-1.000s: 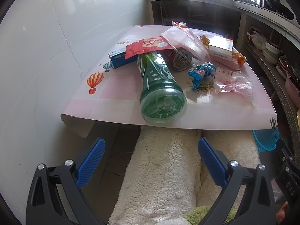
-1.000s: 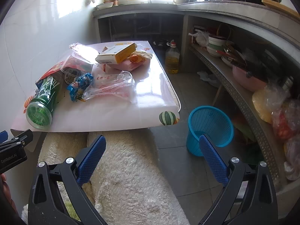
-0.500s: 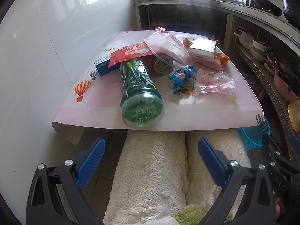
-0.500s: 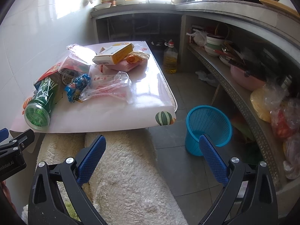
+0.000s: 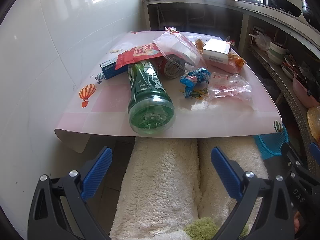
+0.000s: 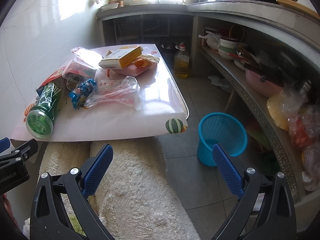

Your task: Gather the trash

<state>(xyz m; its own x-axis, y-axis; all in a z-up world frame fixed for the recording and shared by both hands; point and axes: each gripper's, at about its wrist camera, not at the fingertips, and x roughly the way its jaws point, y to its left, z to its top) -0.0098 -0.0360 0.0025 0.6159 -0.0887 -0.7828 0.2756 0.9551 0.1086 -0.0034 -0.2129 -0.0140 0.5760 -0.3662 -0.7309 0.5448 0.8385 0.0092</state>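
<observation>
- Left wrist view: the left gripper point(image 5: 160, 172) is hanging wide open and empty, short of the table point(image 5: 220, 128). The green bottle point(image 5: 149, 96) is lying dead ahead between the finger lines, base at the near edge, long axis running straight away.
- Right wrist view: the right gripper point(image 6: 162, 170) is gaping, gripping nothing. The green bottle point(image 6: 45, 110) is sitting far left of its fingers; blue basket point(image 6: 222, 136) just beyond the right finger. Left hand looks nearer.

Daylight floods in from behind the surface point(image 6: 156, 100), glaring off it; window blown out, edges bent, perhaps slightly hazy.
</observation>
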